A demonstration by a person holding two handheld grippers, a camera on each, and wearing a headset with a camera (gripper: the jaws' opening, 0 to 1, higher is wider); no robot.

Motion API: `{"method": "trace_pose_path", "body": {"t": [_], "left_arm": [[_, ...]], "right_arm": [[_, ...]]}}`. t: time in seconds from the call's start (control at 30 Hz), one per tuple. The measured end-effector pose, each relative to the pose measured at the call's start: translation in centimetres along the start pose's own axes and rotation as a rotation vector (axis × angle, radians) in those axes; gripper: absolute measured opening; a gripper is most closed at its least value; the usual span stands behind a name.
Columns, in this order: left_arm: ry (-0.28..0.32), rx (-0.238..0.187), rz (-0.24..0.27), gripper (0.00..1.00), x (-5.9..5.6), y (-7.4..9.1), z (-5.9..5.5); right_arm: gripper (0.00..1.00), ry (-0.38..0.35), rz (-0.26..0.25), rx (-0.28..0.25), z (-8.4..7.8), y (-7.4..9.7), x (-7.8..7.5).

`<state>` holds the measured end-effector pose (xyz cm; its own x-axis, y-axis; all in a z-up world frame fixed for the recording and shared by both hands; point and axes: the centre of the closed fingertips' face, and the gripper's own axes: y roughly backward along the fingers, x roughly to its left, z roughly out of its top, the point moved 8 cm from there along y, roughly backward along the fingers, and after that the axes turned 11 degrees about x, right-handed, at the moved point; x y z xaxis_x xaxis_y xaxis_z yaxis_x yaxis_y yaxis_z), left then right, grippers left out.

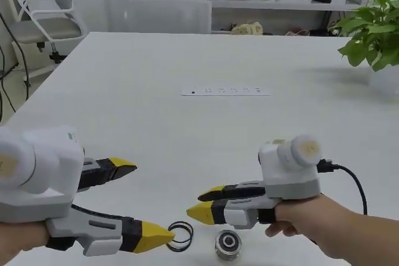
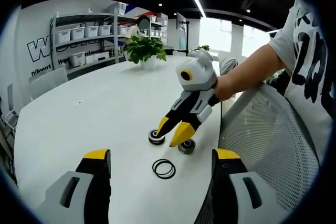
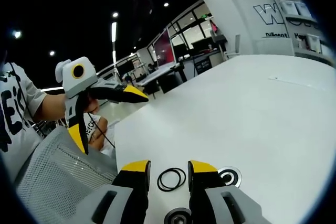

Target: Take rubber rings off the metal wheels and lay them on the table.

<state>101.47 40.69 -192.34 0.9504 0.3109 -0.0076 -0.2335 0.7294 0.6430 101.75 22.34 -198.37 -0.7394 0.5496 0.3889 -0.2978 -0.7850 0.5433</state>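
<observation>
Two thin black rubber rings (image 1: pixel 181 236) lie overlapping on the white table (image 1: pixel 187 135) near its front edge. A metal wheel (image 1: pixel 228 243) stands just right of them. The left gripper view shows two wheels, one (image 2: pixel 156 137) behind the right gripper's tips and one (image 2: pixel 187 146) beside them, with the rings (image 2: pixel 164 169) closer in. My left gripper (image 1: pixel 146 201) is wide open, its lower tip close to the rings. My right gripper (image 1: pixel 202 204) hovers above the wheel, jaws slightly apart and holding nothing. In the right gripper view the rings (image 3: pixel 171 179) lie between that gripper's fingers (image 3: pixel 169 167).
A flat socket panel (image 1: pixel 225 91) is set into the table's middle. A green plant (image 1: pixel 374 29) stands at the far right. A grey mesh chair (image 2: pixel 262 145) is at the near edge, an office chair (image 1: pixel 47 23) at the far left, and shelves along the back wall.
</observation>
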Motion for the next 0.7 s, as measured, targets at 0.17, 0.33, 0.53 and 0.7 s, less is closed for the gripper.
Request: {"method": "trace_pose_path", "body": {"t": [0.17,0.33,0.53,0.7], "left_arm": [[0.001,-0.004,-0.003,0.76,0.0,-0.1,0.2],[0.001,-0.008,0.000,0.76,0.2,0.0,0.5],[0.004,-0.017,0.007,0.76,0.6,0.1,0.8],[-0.001,-0.021,0.010,0.76,0.8,0.1,1.2]], "right_arm": [[0.27,-0.002,-0.007,-0.025,0.4,0.7,-0.1],[0.29,-0.002,-0.015,-0.054,0.9,1.6,-0.4],[0.29,-0.003,-0.032,-0.087,1.4,2.8,-0.8],[0.30,-0.001,-0.052,-0.114,1.8,3.9,-1.2]]}}
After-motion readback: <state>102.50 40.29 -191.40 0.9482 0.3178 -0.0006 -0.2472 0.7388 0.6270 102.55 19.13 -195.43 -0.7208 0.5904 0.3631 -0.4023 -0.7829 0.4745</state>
